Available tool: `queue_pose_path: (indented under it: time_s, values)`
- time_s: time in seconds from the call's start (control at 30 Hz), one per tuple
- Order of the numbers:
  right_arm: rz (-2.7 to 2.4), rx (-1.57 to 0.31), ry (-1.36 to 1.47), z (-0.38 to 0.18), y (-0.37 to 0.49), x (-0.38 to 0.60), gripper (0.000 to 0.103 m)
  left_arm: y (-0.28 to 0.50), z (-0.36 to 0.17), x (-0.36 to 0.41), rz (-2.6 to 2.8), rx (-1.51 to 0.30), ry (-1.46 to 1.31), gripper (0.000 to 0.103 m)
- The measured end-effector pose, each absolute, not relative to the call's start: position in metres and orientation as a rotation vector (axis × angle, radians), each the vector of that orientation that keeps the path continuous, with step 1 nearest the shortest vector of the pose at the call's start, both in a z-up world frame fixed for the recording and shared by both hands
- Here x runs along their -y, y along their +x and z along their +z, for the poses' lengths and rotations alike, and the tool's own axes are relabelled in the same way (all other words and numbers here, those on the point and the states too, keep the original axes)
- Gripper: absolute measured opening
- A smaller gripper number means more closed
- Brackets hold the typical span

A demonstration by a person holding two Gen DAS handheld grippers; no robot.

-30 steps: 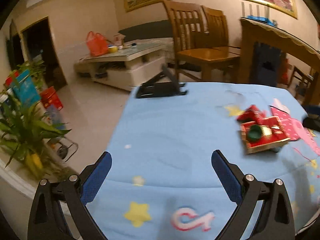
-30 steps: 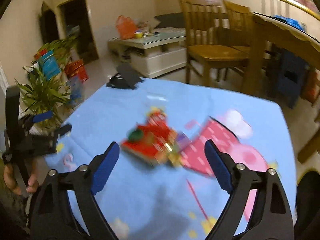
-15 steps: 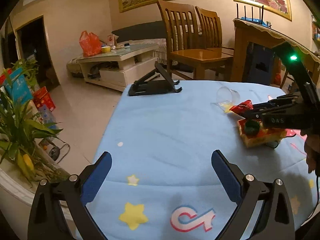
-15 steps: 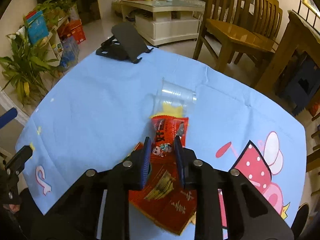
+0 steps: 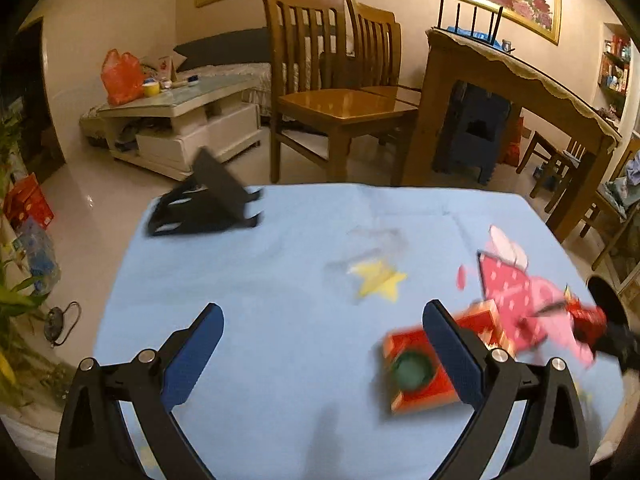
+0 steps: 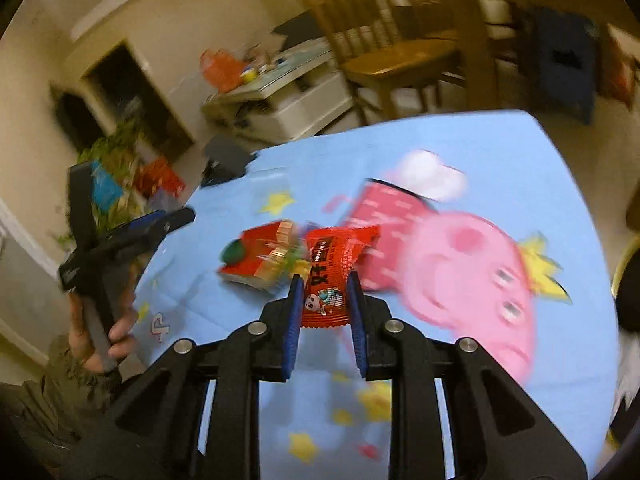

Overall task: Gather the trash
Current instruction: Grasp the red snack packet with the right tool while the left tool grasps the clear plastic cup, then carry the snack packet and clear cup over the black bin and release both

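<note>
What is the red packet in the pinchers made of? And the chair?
The red packet looks like thin, shiny plastic film: it is printed, crinkled, and bends between the right gripper pads. The chair looks like varnished wood: brown grain, slatted back, glossy seat reflecting light.

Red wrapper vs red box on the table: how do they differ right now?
The red wrapper is thin and flexible; the red box is rigid, with a green round thing on top. The wrapper is pinched in the right gripper; the box lies untouched on the blue tablecloth. Both are red.
</note>
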State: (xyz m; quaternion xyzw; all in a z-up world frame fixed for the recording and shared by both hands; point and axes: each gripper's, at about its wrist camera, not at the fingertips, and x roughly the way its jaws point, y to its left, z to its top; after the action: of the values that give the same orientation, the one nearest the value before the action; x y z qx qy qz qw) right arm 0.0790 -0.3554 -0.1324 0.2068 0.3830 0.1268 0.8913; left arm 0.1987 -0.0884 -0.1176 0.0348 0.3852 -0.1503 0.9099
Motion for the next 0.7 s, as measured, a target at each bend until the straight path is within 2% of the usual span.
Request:
queue_pose_path:
  time_s: [0.2, 0.27, 0.3, 0.33, 0.43, 0.7]
  values:
    - [0.286, -0.728, 0.502, -0.131, 0.071, 0.382, 0.022, 0.249, -0.131, 0.159, -0.175, -0.91, 0.118, 0.096]
    - [0.306, -0.72, 0.49, -0.127, 0.073, 0.38, 0.022, 0.265, -0.143, 0.18, -0.129, -0.965, 0.143, 0.093]
    - [0.31, -0.716, 0.489, -0.125, 0.071, 0.381, 0.022, 0.274, -0.153, 0.188, -0.107, -1.009, 0.146, 0.086]
    - [0.319, -0.705, 0.495, -0.122, 0.069, 0.383, 0.022, 0.278, -0.159, 0.19, -0.09, -1.041, 0.148, 0.069]
    - [0.323, -0.677, 0.512, -0.117, 0.064, 0.385, 0.022, 0.284, -0.166, 0.194, -0.061, -1.072, 0.135, 0.038]
    - [0.335, -0.629, 0.602, -0.112, 0.054, 0.408, 0.022, 0.262, -0.15, 0.168, -0.105, -1.097, 0.069, 0.037]
